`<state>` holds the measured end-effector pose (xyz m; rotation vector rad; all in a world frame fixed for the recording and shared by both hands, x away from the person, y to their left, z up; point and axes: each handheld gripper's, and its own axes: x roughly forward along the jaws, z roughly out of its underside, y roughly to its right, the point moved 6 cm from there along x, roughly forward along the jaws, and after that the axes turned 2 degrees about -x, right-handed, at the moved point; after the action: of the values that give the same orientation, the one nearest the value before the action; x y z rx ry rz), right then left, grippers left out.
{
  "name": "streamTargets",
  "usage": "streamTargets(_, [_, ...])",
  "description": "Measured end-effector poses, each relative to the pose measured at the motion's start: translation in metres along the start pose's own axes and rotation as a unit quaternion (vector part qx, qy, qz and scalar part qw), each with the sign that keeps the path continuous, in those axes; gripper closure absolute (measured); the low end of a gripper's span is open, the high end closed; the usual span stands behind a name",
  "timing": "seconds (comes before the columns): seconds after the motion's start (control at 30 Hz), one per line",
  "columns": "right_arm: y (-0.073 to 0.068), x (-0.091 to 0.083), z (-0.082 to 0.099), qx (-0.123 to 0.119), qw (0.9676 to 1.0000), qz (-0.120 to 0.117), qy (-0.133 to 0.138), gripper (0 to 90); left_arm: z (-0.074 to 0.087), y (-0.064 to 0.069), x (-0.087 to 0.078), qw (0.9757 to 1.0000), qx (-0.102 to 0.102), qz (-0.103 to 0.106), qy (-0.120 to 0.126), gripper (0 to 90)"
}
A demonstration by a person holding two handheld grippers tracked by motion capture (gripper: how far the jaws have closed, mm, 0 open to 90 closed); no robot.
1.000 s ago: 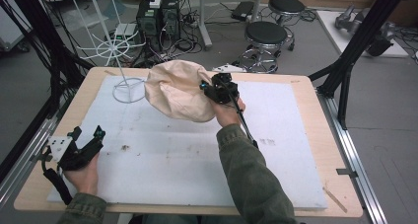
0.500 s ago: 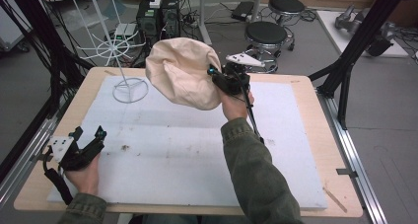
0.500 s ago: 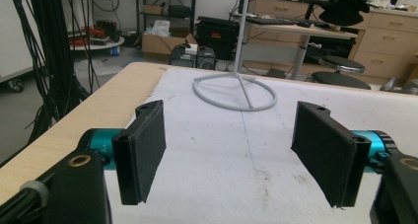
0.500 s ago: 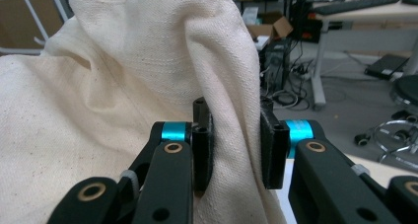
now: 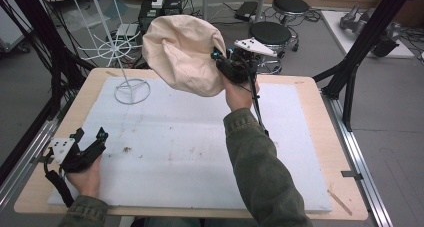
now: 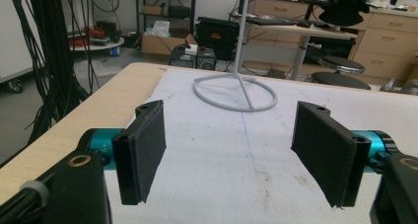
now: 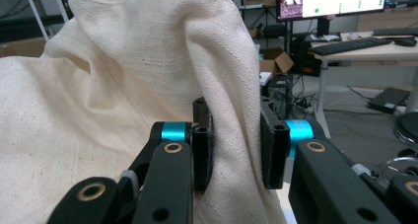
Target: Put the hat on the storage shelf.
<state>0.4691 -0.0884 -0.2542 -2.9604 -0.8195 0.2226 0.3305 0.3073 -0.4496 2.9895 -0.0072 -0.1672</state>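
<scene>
Above white mat (image 5: pixel 200 157): right hand-held gripper (image 5: pixel 222 62) pinching cream hat (image 5: pixel 182 52); left hand-held gripper (image 5: pixel 92 139) gaping; cluttered workshop behind.

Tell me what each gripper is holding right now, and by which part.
The right gripper has its jaws shut on a fold at the edge of the cream cloth hat, lifted above the table. The left gripper holds nothing; its jaws stand open.

Right gripper (image 5: pixel 220 62) raised, jaws clamped; left gripper (image 5: pixel 92 139) low (jaws apart).
</scene>
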Motion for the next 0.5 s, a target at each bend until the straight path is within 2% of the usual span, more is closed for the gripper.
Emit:
streamTargets(0.33, [-0.013,0.010,-0.013,0.005,0.9992,-0.003,0.039,71.8,0.000,0.001,0.000,1.0000,0.000,0.005,-0.001,28.9])
streamTargets(0.5, [-0.019,0.014,-0.024,0.026,0.9978,-0.012,0.059,71.9,0.000,0.002,0.000,1.0000,-0.001,0.005,-0.002,28.9])
